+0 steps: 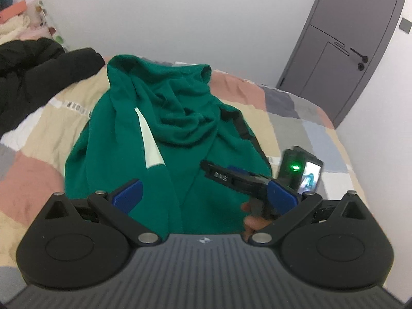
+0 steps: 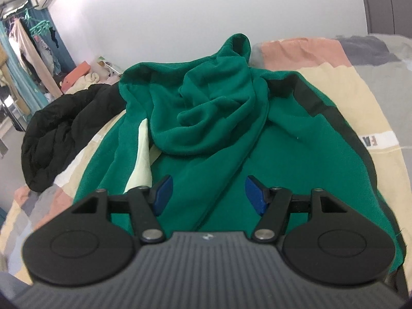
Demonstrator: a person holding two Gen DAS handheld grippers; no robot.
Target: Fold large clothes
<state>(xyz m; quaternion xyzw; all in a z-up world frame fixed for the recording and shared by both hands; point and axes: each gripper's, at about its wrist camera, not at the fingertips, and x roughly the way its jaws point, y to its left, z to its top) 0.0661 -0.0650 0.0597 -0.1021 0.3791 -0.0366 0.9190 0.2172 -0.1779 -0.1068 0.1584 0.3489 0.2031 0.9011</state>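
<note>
Green hoodie (image 2: 219, 139): rumpled hood, white and black stripes.

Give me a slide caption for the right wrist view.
Open right tongs hover over a crumpled green hoodie on a patchwork bedspread.

Bare quilt (image 1: 296, 118) right of the green hoodie (image 1: 180, 128) (black jacket (image 1: 38, 77) crowding the left).

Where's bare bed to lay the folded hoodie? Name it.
Free: the quilt right of the green hoodie, toward the door. Crowded: the left side, where the black jacket lies against the hoodie.
</note>
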